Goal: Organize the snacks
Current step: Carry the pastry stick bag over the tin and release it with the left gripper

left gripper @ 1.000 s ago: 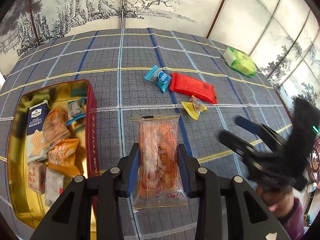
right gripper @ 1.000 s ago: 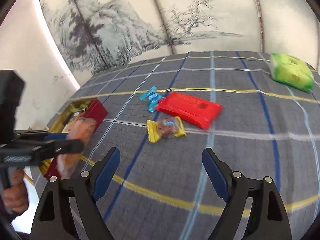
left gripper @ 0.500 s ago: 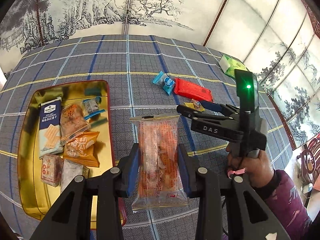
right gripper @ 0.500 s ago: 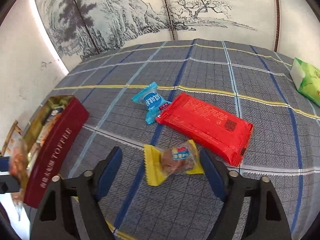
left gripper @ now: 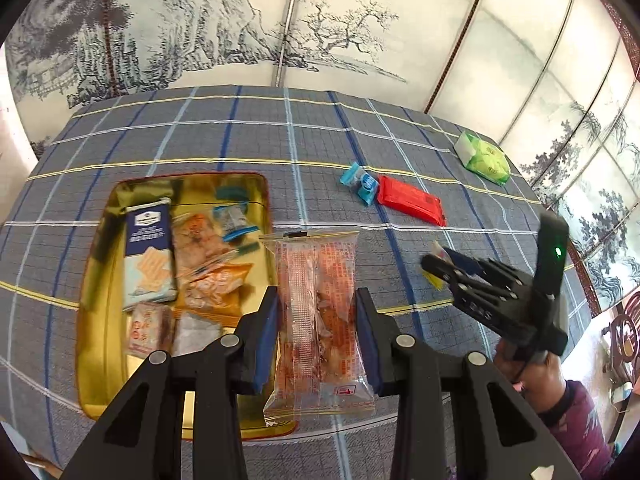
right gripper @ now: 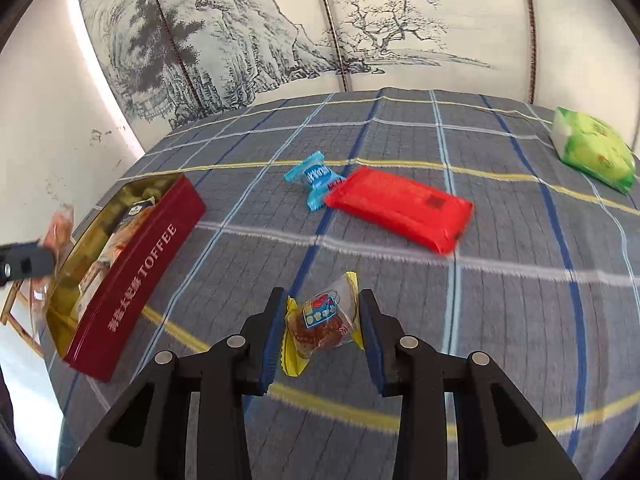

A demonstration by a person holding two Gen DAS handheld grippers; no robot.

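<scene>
My left gripper (left gripper: pixel 316 324) is shut on a long clear packet of orange-red snack (left gripper: pixel 318 320) and holds it above the right rim of the gold toffee tin (left gripper: pixel 100 280), which holds several snacks. My right gripper (right gripper: pixel 320 330) is shut on a small yellow-wrapped snack (right gripper: pixel 320 322), just above the checked cloth; it also shows in the left wrist view (left gripper: pixel 472 284). The tin shows in the right wrist view (right gripper: pixel 136 276) at the left, with its red side reading TOFFEE.
On the cloth lie a red flat packet (right gripper: pixel 396 208), a blue wrapped candy (right gripper: pixel 314 178) beside it, and a green packet (right gripper: pixel 592 154) at the far right edge. A painted screen stands behind the table. A person's hand (left gripper: pixel 532 368) holds the right gripper.
My right gripper has closed on the yellow-wrapped snack. My left gripper has carried the orange-red packet left, over the tin's rim.
</scene>
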